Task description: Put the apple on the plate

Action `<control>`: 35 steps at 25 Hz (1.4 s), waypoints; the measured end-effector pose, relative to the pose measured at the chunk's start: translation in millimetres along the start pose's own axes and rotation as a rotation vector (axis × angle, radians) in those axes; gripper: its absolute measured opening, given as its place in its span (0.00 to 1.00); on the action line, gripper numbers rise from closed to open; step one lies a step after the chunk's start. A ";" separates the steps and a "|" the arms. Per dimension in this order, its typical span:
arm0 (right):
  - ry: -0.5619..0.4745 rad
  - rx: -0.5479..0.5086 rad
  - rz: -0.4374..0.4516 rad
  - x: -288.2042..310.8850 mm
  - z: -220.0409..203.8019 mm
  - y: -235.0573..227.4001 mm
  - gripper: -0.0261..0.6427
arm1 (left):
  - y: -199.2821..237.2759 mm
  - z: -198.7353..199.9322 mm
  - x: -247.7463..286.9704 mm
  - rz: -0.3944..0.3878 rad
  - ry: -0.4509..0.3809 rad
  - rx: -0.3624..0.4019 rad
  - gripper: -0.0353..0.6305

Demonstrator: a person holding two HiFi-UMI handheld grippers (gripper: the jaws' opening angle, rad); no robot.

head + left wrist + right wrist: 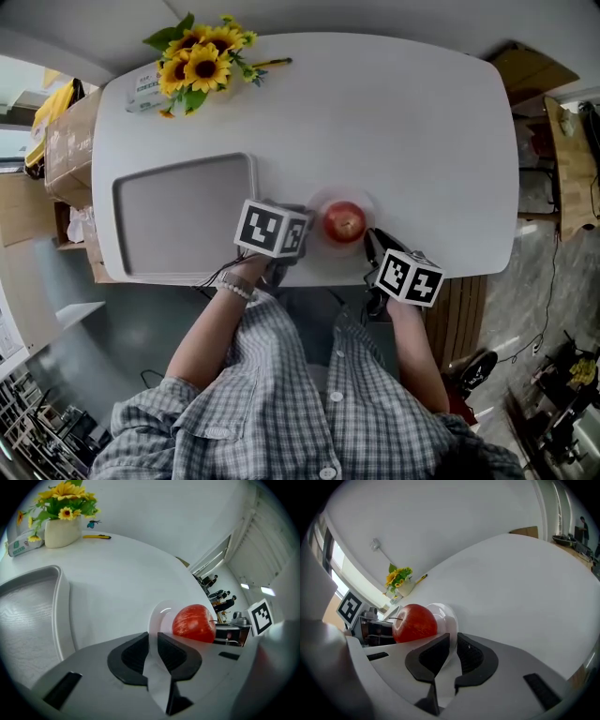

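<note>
Apple (345, 223): red, stem visible, seated at the centre of a small white plate (342, 194), which sits at the near edge of the white table (403, 141). On this evidence the placement appears complete. Handling assessment: the fruit looks firm, smooth-skinned and of moderate weight. Being round, it is liable to roll if the plate tips. Any hold on it would best be taken across its widest part, from opposite sides and with modest pressure to avoid bruising. Left gripper (302, 232): jaws clenched on the plate's left rim, the thin edge pinched between the dark pads. Right gripper (375, 246): jaws likewise closed on the opposite rim, just beside the fruit and not touching it. The plate appears thin and smooth, so two edge pinches may slip; it should be kept level. Whether the plate rests on the table or is raised slightly off it cannot be confirmed from these views. Surroundings: a grey tray (183, 216) lies just left of the plate, empty. Sunflowers (202, 58) stand at the far left corner, well apart from the work.
</note>
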State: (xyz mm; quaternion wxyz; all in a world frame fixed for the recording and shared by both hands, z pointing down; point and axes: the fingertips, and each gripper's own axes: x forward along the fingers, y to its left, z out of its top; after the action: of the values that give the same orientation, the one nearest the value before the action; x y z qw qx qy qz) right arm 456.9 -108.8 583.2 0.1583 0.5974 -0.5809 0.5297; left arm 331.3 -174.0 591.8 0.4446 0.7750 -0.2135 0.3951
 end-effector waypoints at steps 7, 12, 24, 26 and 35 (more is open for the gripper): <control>-0.015 0.090 -0.002 -7.6 11.5 6.7 0.11 | 0.4 2.4 -7.9 -0.034 0.005 -0.060 0.14; -0.027 0.130 -0.005 -11.0 16.7 15.7 0.11 | 2.5 7.7 -17.9 -0.062 -0.014 -0.101 0.13; -0.052 0.107 0.060 -13.5 32.6 75.3 0.11 | 28.0 15.2 -73.8 -0.063 -0.093 -0.154 0.13; -0.045 0.097 0.083 -9.9 32.0 92.0 0.11 | 39.2 13.8 -86.6 -0.055 -0.112 -0.170 0.13; 0.000 0.006 0.166 7.4 25.2 167.6 0.11 | 89.3 -7.3 -141.8 -0.024 -0.202 -0.260 0.13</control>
State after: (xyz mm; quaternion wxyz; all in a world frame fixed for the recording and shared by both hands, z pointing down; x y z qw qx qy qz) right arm 322.1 -179.0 508.0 0.1120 0.5477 -0.6267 0.5430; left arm 182.6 -216.4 526.7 0.5220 0.7493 -0.2974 0.2788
